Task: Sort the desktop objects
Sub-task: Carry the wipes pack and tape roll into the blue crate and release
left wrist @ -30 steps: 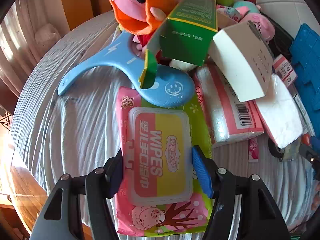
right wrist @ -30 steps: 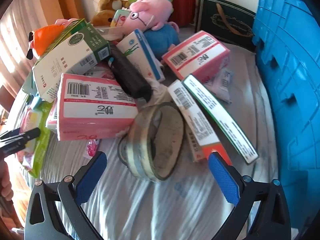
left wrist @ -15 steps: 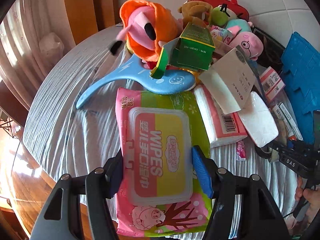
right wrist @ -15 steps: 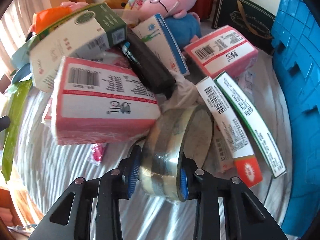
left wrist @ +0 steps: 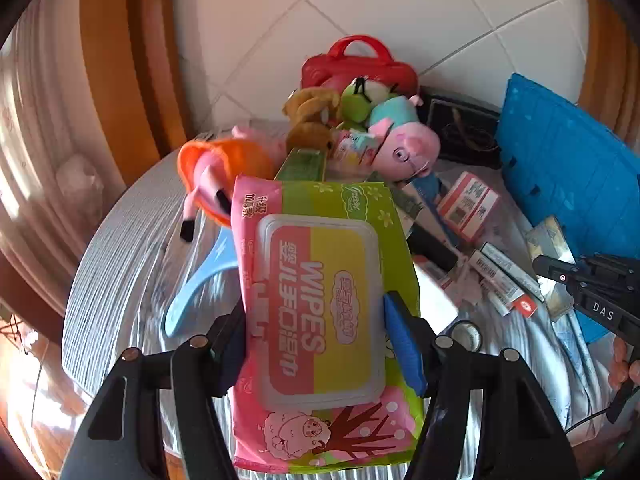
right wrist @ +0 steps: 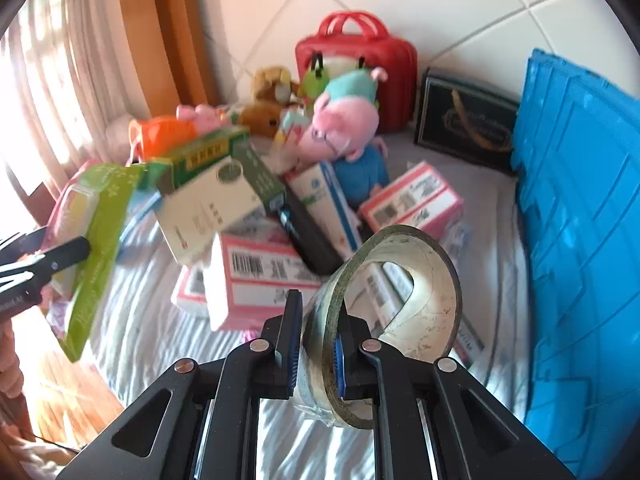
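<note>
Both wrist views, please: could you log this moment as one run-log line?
left hand-held gripper: shut on wipes pack, lifted | right hand-held gripper: shut on tape roll, lifted | blue crate: right

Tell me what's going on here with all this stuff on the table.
A person is sorting a cluttered table with a handheld gripper in each hand. The left gripper is shut on a pack of wipes, held up off the pile. The right gripper is shut on the wall of a tape roll, also lifted. Boxes and plush toys lie heaped in the middle, and a blue crate stands at the right.
</note>
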Demonstrator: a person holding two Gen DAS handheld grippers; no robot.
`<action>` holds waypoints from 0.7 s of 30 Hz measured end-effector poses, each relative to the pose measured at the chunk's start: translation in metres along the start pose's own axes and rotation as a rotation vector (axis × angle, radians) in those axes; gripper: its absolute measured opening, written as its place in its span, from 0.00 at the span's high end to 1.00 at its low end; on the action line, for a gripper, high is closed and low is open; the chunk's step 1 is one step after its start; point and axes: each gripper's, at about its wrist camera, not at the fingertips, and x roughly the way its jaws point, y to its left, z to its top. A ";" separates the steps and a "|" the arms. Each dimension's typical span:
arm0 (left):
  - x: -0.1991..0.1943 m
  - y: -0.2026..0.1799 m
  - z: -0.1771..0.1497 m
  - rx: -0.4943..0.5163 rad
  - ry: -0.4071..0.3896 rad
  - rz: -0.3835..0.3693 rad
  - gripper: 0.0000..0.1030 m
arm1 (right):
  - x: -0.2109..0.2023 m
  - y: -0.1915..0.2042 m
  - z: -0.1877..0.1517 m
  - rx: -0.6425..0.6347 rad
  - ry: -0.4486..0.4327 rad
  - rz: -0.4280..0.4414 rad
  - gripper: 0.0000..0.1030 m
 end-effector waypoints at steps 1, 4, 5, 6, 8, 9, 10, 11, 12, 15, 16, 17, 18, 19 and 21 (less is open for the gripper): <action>-0.004 -0.006 0.007 0.011 -0.020 -0.006 0.40 | -0.008 0.000 0.003 -0.002 -0.018 -0.004 0.87; -0.007 -0.022 0.029 0.032 -0.053 -0.046 0.40 | -0.036 0.000 0.016 -0.014 -0.080 -0.031 0.87; -0.009 -0.028 0.036 0.041 -0.064 -0.056 0.40 | -0.047 -0.003 0.022 -0.015 -0.100 -0.040 0.87; -0.011 -0.036 0.042 0.054 -0.078 -0.067 0.40 | -0.057 -0.006 0.028 -0.012 -0.115 -0.046 0.87; -0.017 -0.054 0.055 0.084 -0.105 -0.086 0.40 | -0.080 -0.015 0.039 -0.001 -0.158 -0.069 0.87; -0.019 -0.064 0.062 0.096 -0.111 -0.099 0.40 | -0.091 -0.019 0.042 -0.004 -0.177 -0.088 0.87; -0.022 -0.074 0.068 0.104 -0.115 -0.115 0.40 | -0.102 -0.022 0.046 -0.007 -0.199 -0.113 0.87; -0.024 -0.083 0.074 0.109 -0.120 -0.137 0.40 | -0.114 -0.027 0.050 -0.010 -0.223 -0.139 0.87; -0.027 -0.092 0.079 0.114 -0.127 -0.161 0.40 | -0.126 -0.032 0.053 -0.010 -0.243 -0.156 0.87; -0.039 -0.124 0.098 0.150 -0.167 -0.218 0.40 | -0.164 -0.050 0.061 -0.005 -0.307 -0.214 0.87; -0.044 -0.137 0.105 0.170 -0.186 -0.231 0.40 | -0.175 -0.056 0.062 -0.004 -0.322 -0.227 0.87; -0.048 -0.149 0.111 0.186 -0.200 -0.244 0.40 | -0.188 -0.064 0.064 -0.001 -0.338 -0.248 0.87; -0.052 -0.161 0.117 0.200 -0.213 -0.263 0.40 | -0.200 -0.074 0.065 0.002 -0.351 -0.271 0.87; -0.057 -0.175 0.124 0.215 -0.223 -0.285 0.40 | -0.211 -0.084 0.066 0.006 -0.361 -0.291 0.87; -0.063 -0.202 0.137 0.237 -0.234 -0.331 0.40 | -0.229 -0.104 0.069 0.016 -0.368 -0.326 0.87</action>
